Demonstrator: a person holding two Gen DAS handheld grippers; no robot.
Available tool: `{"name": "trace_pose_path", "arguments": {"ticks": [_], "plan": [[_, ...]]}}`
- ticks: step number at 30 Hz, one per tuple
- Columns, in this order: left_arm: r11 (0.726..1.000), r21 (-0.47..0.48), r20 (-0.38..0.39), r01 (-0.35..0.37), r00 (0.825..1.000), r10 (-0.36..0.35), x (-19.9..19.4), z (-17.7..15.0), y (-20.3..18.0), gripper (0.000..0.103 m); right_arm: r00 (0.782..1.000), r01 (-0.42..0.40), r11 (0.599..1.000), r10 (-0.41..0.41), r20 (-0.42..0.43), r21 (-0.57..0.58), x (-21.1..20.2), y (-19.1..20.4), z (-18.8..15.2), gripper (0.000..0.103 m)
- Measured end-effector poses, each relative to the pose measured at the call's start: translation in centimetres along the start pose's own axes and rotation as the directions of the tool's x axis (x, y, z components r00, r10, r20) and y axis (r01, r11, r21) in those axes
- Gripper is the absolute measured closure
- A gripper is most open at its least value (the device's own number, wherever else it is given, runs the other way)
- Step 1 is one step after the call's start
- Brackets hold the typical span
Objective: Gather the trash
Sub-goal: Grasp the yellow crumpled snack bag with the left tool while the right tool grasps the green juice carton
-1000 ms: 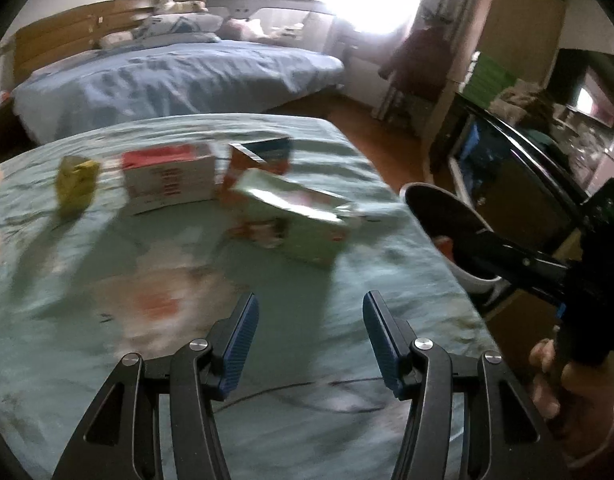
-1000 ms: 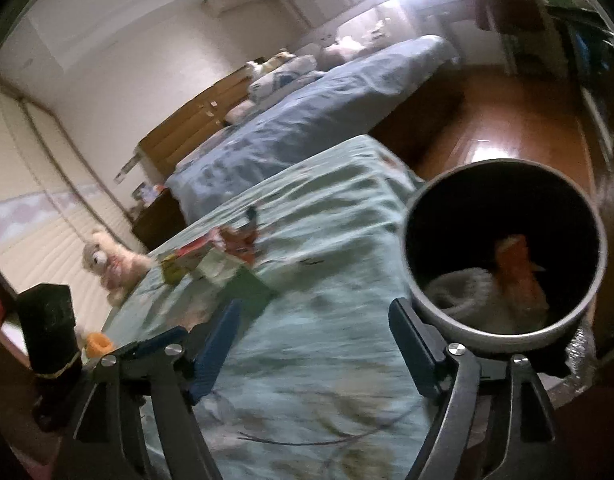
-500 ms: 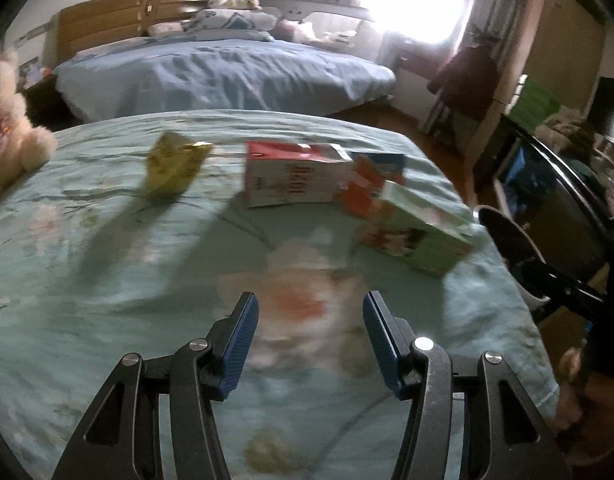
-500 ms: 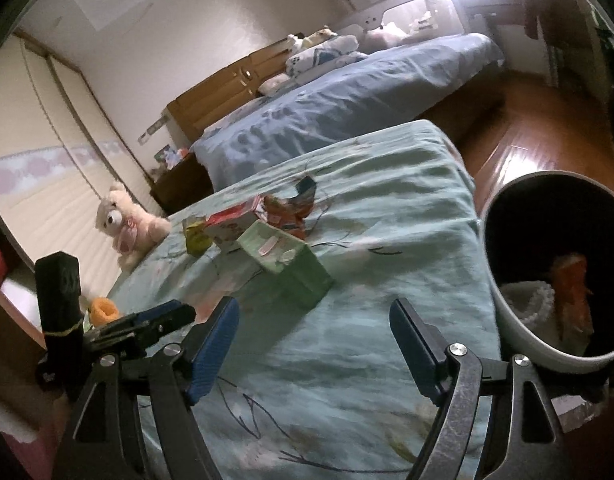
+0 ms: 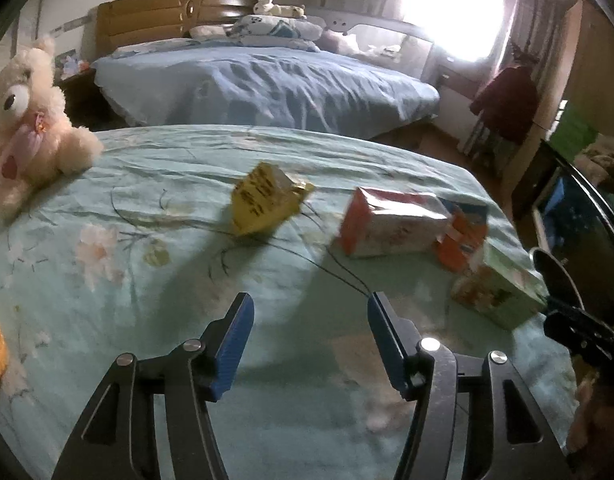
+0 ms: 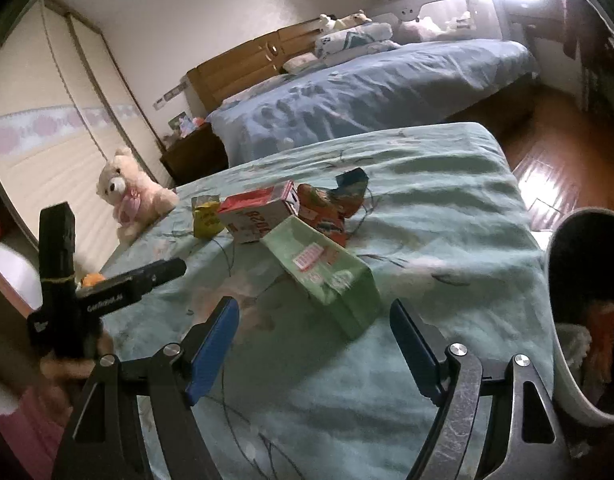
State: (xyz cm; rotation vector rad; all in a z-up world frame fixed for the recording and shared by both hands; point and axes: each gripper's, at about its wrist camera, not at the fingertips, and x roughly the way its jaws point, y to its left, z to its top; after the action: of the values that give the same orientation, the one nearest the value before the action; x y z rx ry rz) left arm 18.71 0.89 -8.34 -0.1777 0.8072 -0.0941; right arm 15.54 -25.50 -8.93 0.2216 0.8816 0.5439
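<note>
bedroom, green bedspread (image 5: pixel 155 184). left wrist view: left gripper (image 5: pixel 309 332) parted and empty, jaws just opened wider; yellow carton (image 5: pixel 263 200) at centre may topple if nudged. right wrist view: right gripper (image 6: pixel 313 344) wide, empty; green box (image 6: pixel 327 276) at centre, bin (image 6: pixel 563 376) at right edge, easily missed.

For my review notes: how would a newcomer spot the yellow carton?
Start at the green bedspread with the teddy bear on it. Among the cartons there, the yellow carton is nearest the bear: the smallest, the only yellow one, tilted and apart from the red-and-white box.

Home bedroom: blue-quilted bed (image 5: pixel 263 84), wooden headboard (image 5: pixel 171 12), pillows (image 5: pixel 275 30), teddy bear (image 5: pixel 23 108), wardrobe (image 6: pixel 39 120).
</note>
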Motion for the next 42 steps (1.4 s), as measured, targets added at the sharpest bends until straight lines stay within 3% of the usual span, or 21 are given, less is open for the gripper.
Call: {"name": "trace_pose_path", "arguments": {"ticks": [16, 18, 19, 21, 22, 26, 32, 42], "plan": [[0.994, -0.015, 0.005, -0.108, 0.994, 0.108, 6.3, 4.7, 1.1, 0.04, 0.997, 0.035, 0.999, -0.036, -0.072, -0.006, 3.8, -0.2, 1.3, 0.025], [0.994, -0.021, 0.017, -0.105, 0.994, 0.105, 6.5, 4.8, 1.1, 0.042, 0.996, 0.04, 0.999, -0.039, -0.075, 0.008, 4.0, -0.5, 1.3, 0.032], [0.995, -0.02, 0.018, -0.102, 0.995, 0.102, 6.7, 4.9, 1.1, 0.043, 0.996, 0.045, 0.999, -0.044, -0.079, 0.015, 4.1, -0.6, 1.2, 0.044], [0.996, -0.013, 0.022, -0.091, 0.996, 0.092, 6.8, 4.9, 1.0, 0.059, 0.995, 0.048, 0.998, -0.046, -0.087, 0.029, 4.2, -0.9, 1.1, 0.053], [0.997, -0.004, 0.016, -0.083, 0.996, 0.083, 7.0, 4.9, 0.8, 0.073, 0.996, 0.043, 0.998, -0.04, -0.086, 0.037, 4.1, -0.9, 1.0, 0.056], [0.997, 0.017, 0.017, -0.072, 0.997, 0.072, 6.8, 4.9, 0.9, 0.095, 0.996, 0.033, 0.999, -0.029, -0.082, 0.041, 3.5, -0.6, 0.4, 0.064], [0.998, 0.045, 0.033, -0.037, 0.999, 0.036, 5.0, 3.5, 0.1, 0.102, 0.999, 0.028, 0.997, -0.024, -0.044, 0.073, 1.7, -0.3, -0.4, 0.067], [0.996, 0.07, 0.038, 0.049, 0.998, -0.052, 0.4, -0.2, -2.0, 0.102, 0.999, 0.036, 0.994, -0.038, 0.012, 0.104, -1.4, -0.4, -1.5, 0.068]]}}
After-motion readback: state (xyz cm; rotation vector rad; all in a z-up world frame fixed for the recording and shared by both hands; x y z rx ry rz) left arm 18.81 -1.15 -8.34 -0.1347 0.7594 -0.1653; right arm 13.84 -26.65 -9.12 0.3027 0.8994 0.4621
